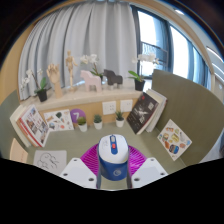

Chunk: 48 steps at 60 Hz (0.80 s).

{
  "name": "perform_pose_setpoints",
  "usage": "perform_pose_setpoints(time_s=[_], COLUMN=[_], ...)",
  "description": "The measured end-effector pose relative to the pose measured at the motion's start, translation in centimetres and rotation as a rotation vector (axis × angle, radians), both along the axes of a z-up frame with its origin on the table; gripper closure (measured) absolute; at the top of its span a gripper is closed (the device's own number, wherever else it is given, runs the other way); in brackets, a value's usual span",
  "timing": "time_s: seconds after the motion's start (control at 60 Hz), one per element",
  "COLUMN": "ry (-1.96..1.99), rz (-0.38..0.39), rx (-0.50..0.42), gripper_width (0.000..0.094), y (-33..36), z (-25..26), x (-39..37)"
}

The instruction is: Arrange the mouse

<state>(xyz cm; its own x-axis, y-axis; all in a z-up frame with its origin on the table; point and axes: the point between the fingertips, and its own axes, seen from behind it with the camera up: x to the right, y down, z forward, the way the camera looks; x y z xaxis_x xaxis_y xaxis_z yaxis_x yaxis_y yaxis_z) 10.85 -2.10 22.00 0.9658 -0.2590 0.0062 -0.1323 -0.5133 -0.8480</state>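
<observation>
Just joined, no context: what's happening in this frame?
A person's hand-held gripper has a white and blue mouse between its two fingers, the pink pads at either side of it. Whether the pads press on it cannot be told. The mouse sits over a magenta mat on the table. Beyond it stand small potted plants, propped books and a shelf with figurines before a curtained window.

Upper left of the frame, pale grey pleated curtains hang behind a long beige shelf carrying potted white orchids. Centre, three small green potted plants stand on the bench; picture books lean at right.
</observation>
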Motion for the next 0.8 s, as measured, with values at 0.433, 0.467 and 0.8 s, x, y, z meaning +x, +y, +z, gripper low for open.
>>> perform_pose_setpoints(time_s=[0.433,0.467,0.8], ry=[0.06,0.064,0.09], rz=[0.204,0.217,0.18], rx=[-0.071,-0.103,-0.341], gripper_width=[0.0595,0.0592,0.0591], y=[10.5,10.5,9.4], z=[-4.7,-7.2,-23.1], x=[-30.7,-31.8,-34.4])
